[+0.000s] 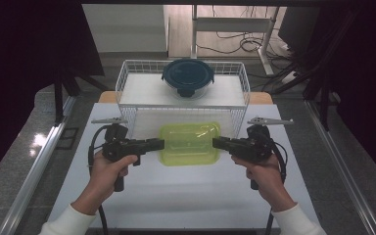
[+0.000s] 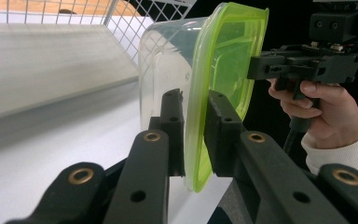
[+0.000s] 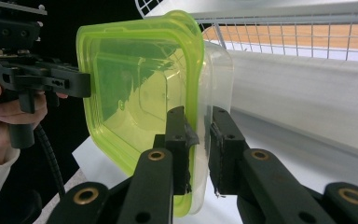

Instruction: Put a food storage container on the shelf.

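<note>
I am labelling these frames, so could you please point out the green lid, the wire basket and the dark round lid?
green lid [image 1: 190, 142], high view, middle of its top.
wire basket [image 1: 127, 83], high view, left wall.
dark round lid [image 1: 188, 74], high view, its centre.

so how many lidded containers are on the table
2: a green-lidded container in front of the wire basket, held at its ends by the left hand-held gripper and right hand-held gripper; a dark-lidded round container in the basket.
</note>
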Available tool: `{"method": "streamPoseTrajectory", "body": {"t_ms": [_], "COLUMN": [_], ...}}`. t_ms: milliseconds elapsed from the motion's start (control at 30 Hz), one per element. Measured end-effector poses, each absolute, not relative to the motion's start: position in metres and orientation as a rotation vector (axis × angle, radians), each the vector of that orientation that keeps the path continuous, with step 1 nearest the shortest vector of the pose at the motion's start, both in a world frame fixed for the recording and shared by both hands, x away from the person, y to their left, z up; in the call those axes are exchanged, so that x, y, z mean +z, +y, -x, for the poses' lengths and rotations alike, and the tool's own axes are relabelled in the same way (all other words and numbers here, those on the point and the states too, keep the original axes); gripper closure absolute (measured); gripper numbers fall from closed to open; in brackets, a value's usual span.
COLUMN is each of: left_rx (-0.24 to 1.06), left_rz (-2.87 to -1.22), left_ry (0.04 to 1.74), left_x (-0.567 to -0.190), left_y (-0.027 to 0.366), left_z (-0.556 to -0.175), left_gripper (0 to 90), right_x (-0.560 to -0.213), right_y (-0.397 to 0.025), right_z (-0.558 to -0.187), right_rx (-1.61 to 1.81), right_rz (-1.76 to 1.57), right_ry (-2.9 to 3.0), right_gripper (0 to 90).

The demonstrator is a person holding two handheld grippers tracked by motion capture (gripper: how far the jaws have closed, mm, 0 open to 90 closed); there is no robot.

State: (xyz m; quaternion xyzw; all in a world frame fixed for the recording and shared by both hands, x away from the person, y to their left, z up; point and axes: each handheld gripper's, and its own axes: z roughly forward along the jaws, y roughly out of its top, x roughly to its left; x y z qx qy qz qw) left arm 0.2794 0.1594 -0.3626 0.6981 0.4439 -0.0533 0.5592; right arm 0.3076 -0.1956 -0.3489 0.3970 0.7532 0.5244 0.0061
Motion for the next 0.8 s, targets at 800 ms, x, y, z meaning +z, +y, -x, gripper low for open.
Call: {"method": "streamPoseTrajectory", "body": {"t_ms": [800], "left_rx": [-0.03], "left_rz": [-1.639], "left_ry": [0.993], "left_x": [-0.305], "left_y": [0.165], "left_z": [-0.316], "left_gripper": [78.9], "right_x": [-0.298], "right_y": [-0.19], "right_z": [-0.35], "right_rx": [1.707], "right_rz": [-1.209], "right_ry": [2.313], "right_gripper": [78.8]}}
